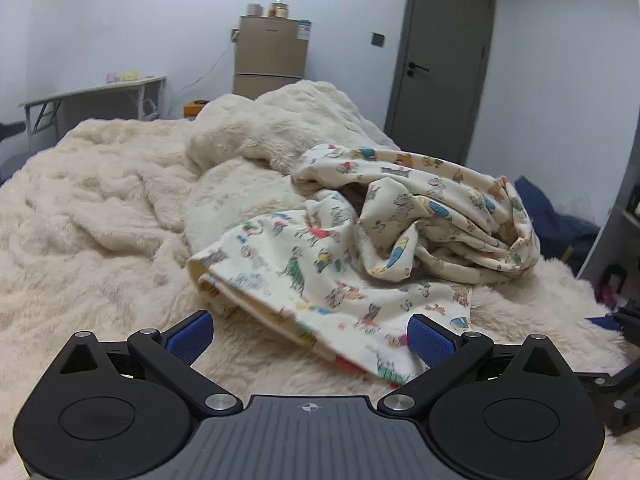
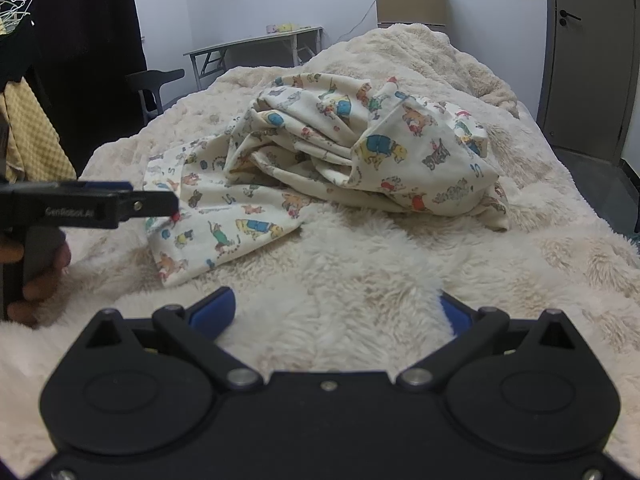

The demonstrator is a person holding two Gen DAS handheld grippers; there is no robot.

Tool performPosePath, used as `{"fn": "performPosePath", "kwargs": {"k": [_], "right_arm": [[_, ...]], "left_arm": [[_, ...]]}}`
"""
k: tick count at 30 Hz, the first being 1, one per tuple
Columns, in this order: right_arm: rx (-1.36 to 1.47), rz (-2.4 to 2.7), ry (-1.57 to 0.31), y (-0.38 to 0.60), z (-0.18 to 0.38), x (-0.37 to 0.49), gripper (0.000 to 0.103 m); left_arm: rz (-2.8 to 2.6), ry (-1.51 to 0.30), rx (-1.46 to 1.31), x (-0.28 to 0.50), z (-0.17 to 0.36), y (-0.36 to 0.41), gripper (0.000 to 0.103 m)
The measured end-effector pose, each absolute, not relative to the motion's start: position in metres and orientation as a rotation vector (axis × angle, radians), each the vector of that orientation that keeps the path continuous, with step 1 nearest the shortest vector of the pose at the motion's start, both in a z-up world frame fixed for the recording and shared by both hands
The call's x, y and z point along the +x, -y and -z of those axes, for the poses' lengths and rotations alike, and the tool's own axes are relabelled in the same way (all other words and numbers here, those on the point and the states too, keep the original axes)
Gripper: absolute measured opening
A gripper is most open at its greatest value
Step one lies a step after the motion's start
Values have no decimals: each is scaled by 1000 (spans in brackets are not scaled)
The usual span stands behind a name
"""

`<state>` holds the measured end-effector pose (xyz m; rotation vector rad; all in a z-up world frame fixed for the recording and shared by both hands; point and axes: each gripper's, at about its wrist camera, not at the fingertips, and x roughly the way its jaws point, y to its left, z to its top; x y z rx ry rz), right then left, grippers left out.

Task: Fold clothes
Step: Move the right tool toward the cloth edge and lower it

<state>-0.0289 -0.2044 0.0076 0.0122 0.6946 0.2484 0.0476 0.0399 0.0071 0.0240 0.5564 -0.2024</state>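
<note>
Left gripper (image 1: 310, 334): jaws spread wide, blue pads (image 1: 191, 336) either side of the near hem of the printed garment (image 1: 340, 264), the cloth lying between them, nothing clamped; in the right wrist view it comes in from the left edge, held by a hand (image 2: 38, 280), its tip at the garment's left corner. Right gripper (image 2: 336, 312): jaws likewise wide apart, empty, low over bare cream fleece blanket (image 2: 360, 264), garment a little ahead. Garment lies crumpled mid-bed on the blanket, cartoon-animal print, bunched high at the far right with one flatter flap toward the left gripper; a small fridge (image 1: 270, 58), folding table (image 1: 96, 92) and grey door (image 1: 440, 48) stand behind.
</note>
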Motion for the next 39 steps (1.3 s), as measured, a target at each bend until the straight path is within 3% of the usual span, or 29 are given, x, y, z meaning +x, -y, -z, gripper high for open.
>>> {"fn": "performPosePath", "kwargs": {"k": [15,26,33,34,39], "right_arm": [[171,-495,-640,231,-30,-22,103],[-51,-496,-661,201,-44,3,103],[-283,-455,-554,177,-79,38,102],[-267,-425,-544,181,-79,44,100],[5,-280,-474,221,-49,44,66]], "left_arm": [[279,-542,68,65,5,-24,103],[231,-565,-4,61,29,-28,103],[212,-531,4,52,33,-27,103],[216,-532,-7,53,32,-28,103],[215,-529,-9,53,34,-28,103]]}}
